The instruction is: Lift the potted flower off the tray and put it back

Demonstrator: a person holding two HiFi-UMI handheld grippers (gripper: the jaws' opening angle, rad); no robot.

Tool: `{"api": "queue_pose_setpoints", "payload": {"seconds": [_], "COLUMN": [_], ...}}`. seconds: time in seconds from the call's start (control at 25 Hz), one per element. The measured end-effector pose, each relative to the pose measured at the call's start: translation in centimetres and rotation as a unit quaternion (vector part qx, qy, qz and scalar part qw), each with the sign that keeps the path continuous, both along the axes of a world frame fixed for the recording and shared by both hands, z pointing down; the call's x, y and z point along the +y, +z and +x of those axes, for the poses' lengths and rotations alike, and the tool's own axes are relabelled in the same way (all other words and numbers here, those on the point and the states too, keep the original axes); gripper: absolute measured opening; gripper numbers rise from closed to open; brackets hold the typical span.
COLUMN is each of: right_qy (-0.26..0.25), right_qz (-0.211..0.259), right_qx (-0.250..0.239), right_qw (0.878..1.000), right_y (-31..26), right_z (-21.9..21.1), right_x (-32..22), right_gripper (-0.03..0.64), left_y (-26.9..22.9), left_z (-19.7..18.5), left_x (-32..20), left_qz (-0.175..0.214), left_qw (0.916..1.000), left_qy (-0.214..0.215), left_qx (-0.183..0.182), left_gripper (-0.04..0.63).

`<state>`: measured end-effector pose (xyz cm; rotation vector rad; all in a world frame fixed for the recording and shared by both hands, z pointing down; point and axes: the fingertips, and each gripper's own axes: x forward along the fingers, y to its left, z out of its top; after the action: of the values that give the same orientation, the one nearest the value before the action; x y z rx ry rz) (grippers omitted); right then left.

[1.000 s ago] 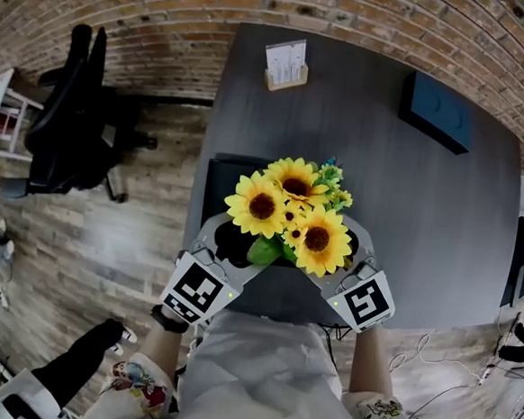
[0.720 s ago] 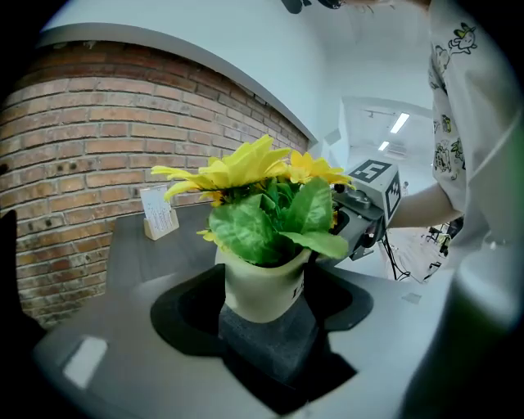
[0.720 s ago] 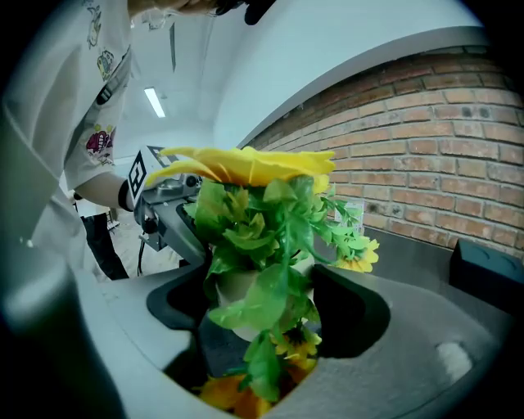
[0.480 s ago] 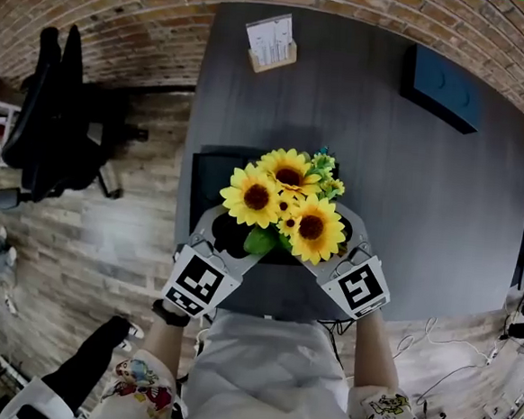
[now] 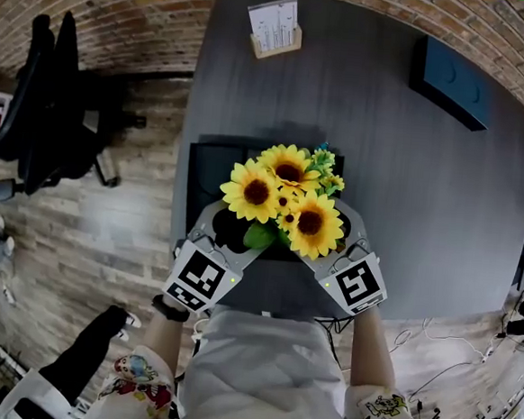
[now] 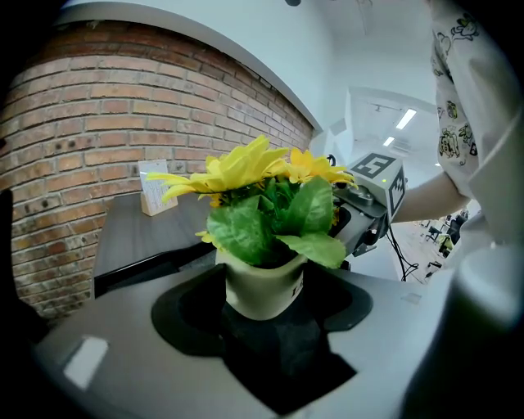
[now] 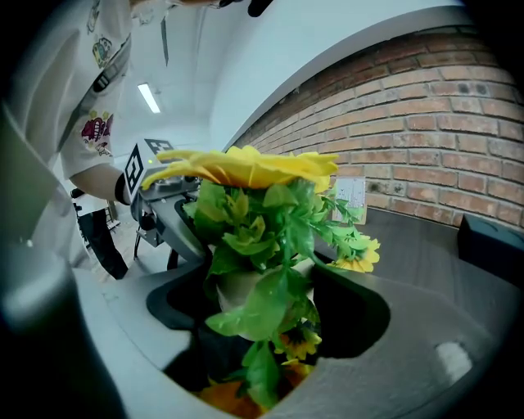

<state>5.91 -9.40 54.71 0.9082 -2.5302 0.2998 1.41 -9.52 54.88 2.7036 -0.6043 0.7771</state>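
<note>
**Yellow blooms cradled over the tray: the put-back step**

Grey plastic comes first at the worktop's near edge. The left claw [image 5: 231, 235] and the right claw [image 5: 332, 243] angle in from either side and meet under the flowers. Each has its jaws spread wide and closed round the same cream pot [image 6: 262, 286], one from the left and one from the right. In the right gripper view, green leaves [image 7: 260, 315] droop into the gap between the jaws and hide much of the pot's wall.

The potted flower [image 5: 285, 201] stands upright in this double grip, over the near part of the dark tray [image 5: 210, 162]. The tray lies along the worktop's left edge. No view shows the pot's base, so I cannot tell whether it touches the tray or hangs just above it.

Further out, the grey worktop [image 5: 425, 199] carries a card stand [image 5: 276, 26] at its far edge. A dark blue box [image 5: 454, 82] sits near the far right corner.

With the pot gripped right over the tray, I judge this to be the return step and not the lift. The next move calls for both claws to sink together and keep level, so the pot stays upright until its base sits flat inside the tray. After that, each pair of jaws should open and draw back toward the near edge without snagging those hanging leaves.
</note>
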Motion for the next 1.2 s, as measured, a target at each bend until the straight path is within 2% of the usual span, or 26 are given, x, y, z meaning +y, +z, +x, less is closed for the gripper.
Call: {"api": "queue_pose_setpoints", "payload": {"seconds": [0.56, 0.88, 1.04, 1.2], "right_qy": [0.015, 0.023, 0.025, 0.028], "right_qz": [-0.003, -0.009, -0.015, -0.022], "right_qx": [0.003, 0.004, 0.002, 0.006], "right_qw": [1.000, 1.000, 1.000, 0.999], "right_y": [1.3, 1.7, 1.7, 1.8], "right_z": [-0.1, 0.0, 0.2, 0.4], "right_x": [0.6, 0.6, 0.7, 1.1], "right_gripper": [0.380, 0.388, 0.423, 0.431], "left_y": [0.8, 1.0, 0.9, 0.8], "left_z": [0.0, -0.2, -0.5, -1.1], "left_x": [0.5, 0.6, 0.4, 0.4], "left_qz": [0.034, 0.035, 0.040, 0.035], "left_qw": [0.9991, 0.9991, 0.9988, 0.9987], "left_qy": [0.011, -0.008, -0.016, -0.025], "left_qx": [-0.023, -0.022, -0.025, -0.026], "left_gripper": [0.311, 0.307, 0.334, 0.348]}}
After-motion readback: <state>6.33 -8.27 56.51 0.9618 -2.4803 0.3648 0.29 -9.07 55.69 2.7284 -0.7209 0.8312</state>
